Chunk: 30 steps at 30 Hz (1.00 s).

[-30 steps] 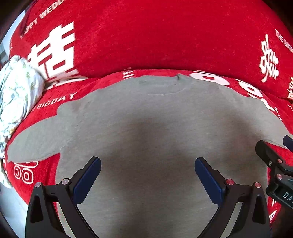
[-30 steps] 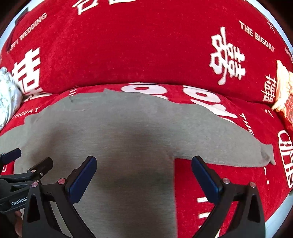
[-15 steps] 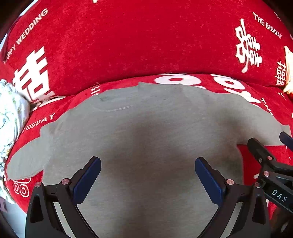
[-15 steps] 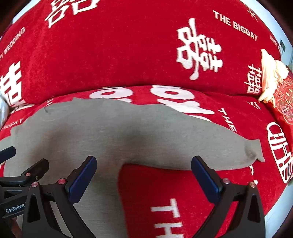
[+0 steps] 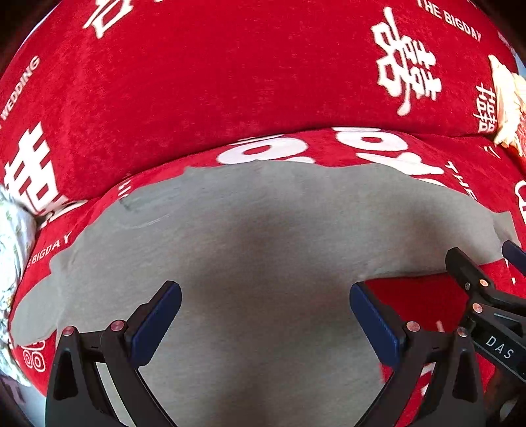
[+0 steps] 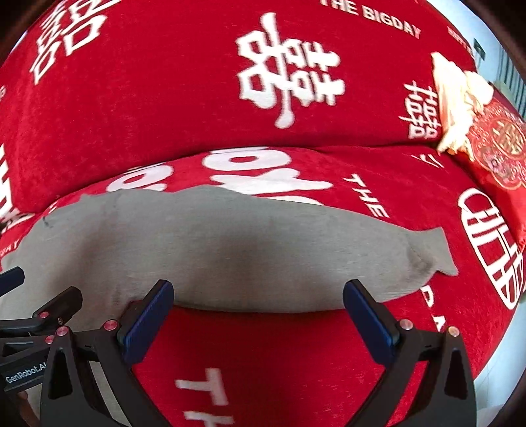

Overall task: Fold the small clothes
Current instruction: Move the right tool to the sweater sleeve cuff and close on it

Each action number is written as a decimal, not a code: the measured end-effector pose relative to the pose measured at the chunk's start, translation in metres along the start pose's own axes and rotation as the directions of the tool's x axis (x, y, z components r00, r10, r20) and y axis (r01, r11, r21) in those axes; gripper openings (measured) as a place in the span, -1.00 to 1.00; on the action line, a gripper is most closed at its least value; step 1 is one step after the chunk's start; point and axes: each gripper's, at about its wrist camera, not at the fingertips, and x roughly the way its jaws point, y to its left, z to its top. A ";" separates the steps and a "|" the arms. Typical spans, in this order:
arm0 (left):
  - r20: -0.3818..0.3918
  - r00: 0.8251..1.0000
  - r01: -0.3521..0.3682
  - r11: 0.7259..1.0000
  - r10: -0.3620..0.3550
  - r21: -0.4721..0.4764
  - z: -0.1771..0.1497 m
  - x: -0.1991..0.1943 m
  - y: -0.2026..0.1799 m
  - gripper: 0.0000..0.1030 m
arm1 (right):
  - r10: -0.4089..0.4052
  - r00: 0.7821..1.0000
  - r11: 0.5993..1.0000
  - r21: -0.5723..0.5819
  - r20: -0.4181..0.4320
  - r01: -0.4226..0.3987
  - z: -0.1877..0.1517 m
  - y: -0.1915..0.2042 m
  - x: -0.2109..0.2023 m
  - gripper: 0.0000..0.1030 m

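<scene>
Two grippers: I hold both jaws spread wide, empty.
Left gripper (image 5: 264, 315): above the grey shirt (image 5: 263, 236) body.
Right gripper (image 6: 258, 310): over its outstretched sleeve (image 6: 296, 249), likely to fold it inward.
Shirt: flat on red sofa cover (image 6: 296, 361).

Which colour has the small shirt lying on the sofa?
Plain grey shirt, no print; clearest in the left wrist view.

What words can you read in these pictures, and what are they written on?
"THE BIGDAY": red sofa cover.
"WEDDING": same cover, left edge, start cut off.
"BIGDAY": seat, beside the grey top.
"THE": seat.
"DAS": right tongs' body.
"GenRobot.A": left tongs' body, end hidden.
Big white Chinese signs: clear, not transcribed.
Red cushion's emblem: too blurred.
</scene>
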 end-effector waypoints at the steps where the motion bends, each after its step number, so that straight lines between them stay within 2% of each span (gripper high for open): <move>1: 0.000 1.000 0.003 1.000 -0.003 0.006 0.002 0.001 -0.006 1.00 | -0.002 1.000 1.000 0.009 -0.001 0.002 0.000 -0.005 0.001 0.99; 15: -0.001 0.999 0.036 0.995 -0.036 0.094 0.023 0.015 -0.081 1.00 | -0.073 0.997 0.984 0.160 -0.024 0.076 0.001 -0.101 0.023 0.99; 21: -0.014 0.999 0.037 0.993 -0.036 0.115 0.027 0.027 -0.102 1.00 | -0.096 0.994 0.968 0.226 -0.054 0.106 -0.001 -0.140 0.040 0.99; 30: -0.021 1.000 0.012 0.993 -0.009 0.121 0.036 0.046 -0.119 1.00 | -0.015 0.996 0.926 0.374 -0.086 0.046 0.004 -0.186 0.075 0.95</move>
